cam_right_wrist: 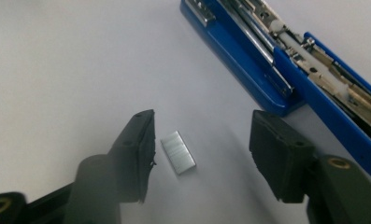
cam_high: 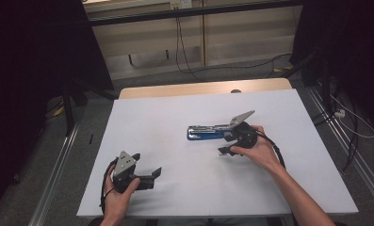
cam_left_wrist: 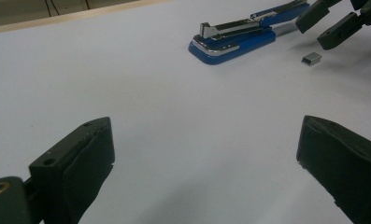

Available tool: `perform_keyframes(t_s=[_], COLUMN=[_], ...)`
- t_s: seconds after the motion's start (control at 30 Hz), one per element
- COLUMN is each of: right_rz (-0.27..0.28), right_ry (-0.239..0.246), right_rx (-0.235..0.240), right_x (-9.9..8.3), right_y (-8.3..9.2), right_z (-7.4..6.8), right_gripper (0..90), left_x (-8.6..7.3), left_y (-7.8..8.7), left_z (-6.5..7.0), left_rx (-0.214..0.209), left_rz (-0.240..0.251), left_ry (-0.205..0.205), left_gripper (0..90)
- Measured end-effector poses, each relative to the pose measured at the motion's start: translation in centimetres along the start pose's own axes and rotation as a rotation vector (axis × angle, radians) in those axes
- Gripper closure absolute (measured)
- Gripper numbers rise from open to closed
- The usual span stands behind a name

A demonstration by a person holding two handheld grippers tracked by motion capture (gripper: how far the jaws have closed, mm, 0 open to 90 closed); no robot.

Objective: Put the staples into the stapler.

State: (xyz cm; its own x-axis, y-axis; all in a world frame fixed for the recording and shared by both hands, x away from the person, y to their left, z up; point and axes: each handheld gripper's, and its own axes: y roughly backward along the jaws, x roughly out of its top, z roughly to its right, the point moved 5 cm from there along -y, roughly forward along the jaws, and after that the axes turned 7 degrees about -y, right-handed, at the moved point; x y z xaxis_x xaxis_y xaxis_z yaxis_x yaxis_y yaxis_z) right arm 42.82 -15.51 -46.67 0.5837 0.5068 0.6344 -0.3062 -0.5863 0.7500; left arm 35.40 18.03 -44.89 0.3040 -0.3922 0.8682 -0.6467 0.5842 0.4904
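stapler (cam_right_wrist: 286, 70): far end runs off the right gripper view's edge
staple strip (cam_high: 222, 154): just a speck from up high, tongs partly cover it

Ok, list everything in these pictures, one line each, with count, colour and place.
Opened blue and chrome stapler: one, blue, table centre, just beyond the right gripper.
Small silver strip of staples: one, silver, flat on the table between the right gripper's jaws, untouched.
White-topped table: one, white with a wooden far edge.
Cables: several, black, on the floor beyond the table.
Left gripper: one, black, near left, open.
Right gripper: one, black, around the staples, open.
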Motion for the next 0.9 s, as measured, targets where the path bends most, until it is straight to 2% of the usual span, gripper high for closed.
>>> perform_keyframes(t_s=[0.33, 0.4, 0.6, 0.67, 0.77, 0.9], right_rz=[-0.051, -0.058, -0.09, -0.12, -0.127, -0.149], right_ry=[0.045, 0.068, 0.097, 0.112, 0.122, 0.132], right_rx=[0.02, 0.016, 0.034, 0.031, 0.035, 0.039], right_x=[-0.4, -0.4, -0.3, -0.4, -0.4, -0.5], right_y=[-0.2, -0.4, -0.8, -0.9, -1.1, -1.2], right_z=[0.0, -0.1, -0.5, -0.7, -0.7, -0.8], right_gripper=[55.3, 56.8, 68.9, 69.5, 73.3, 73.4], left_x=[0.1, 0.1, 0.1, 0.1, 0.1, 0.1], left_y=[0.2, 0.2, 0.2, 0.2, 0.2, 0.2], left_z=[0.2, 0.2, 0.5, 0.5, 0.6, 0.6], left_rx=[-0.009, -0.009, -0.023, -0.025, -0.024, -0.025], left_rz=[0.005, 0.004, -0.002, -0.001, -0.003, -0.005], left_ry=[-0.01, -0.012, -0.016, -0.015, -0.015, -0.017], left_gripper=[4.4, 4.4, 4.4, 4.4, 4.4, 4.4])
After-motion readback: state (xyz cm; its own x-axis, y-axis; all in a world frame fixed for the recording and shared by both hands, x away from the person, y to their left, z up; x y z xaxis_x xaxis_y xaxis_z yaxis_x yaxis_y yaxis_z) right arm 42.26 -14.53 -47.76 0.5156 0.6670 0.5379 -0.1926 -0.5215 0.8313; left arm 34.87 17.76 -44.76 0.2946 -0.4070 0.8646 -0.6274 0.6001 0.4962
